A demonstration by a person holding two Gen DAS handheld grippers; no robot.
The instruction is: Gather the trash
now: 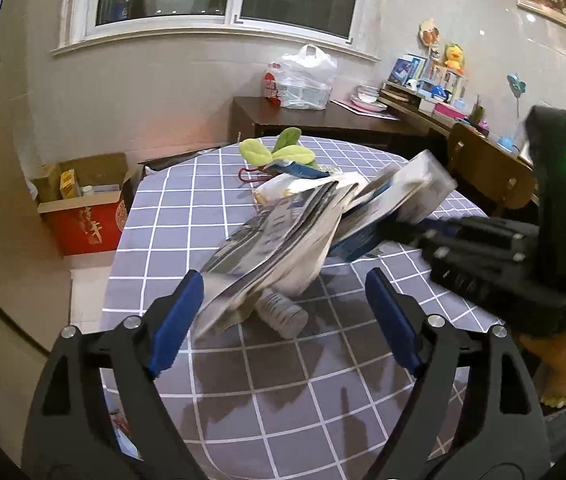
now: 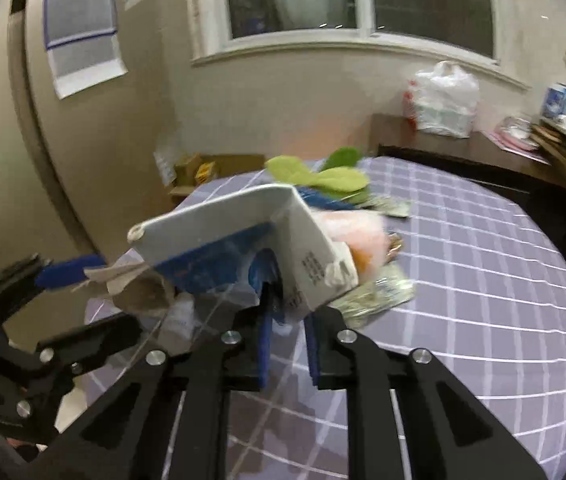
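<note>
My right gripper (image 2: 287, 344) is shut on a white and blue carton (image 2: 243, 240) and holds it above the table; in the left wrist view the carton (image 1: 411, 192) shows at the right gripper's (image 1: 403, 228) tips. A crumpled newspaper (image 1: 279, 236) hangs against the carton and droops toward my left gripper (image 1: 283, 308), which is open with the paper's lower end by its left finger. A plastic bottle (image 1: 283, 312) lies on the checked tablecloth (image 1: 171, 216) under the paper. More wrappers (image 1: 295, 184) lie behind.
A green plush leaf toy (image 1: 275, 152) sits at the table's far side. A red cardboard box (image 1: 83, 208) stands on the floor at left. A dark sideboard (image 1: 323, 116) with a white plastic bag (image 1: 303, 78) lines the wall. A wooden chair (image 1: 487, 168) stands at right.
</note>
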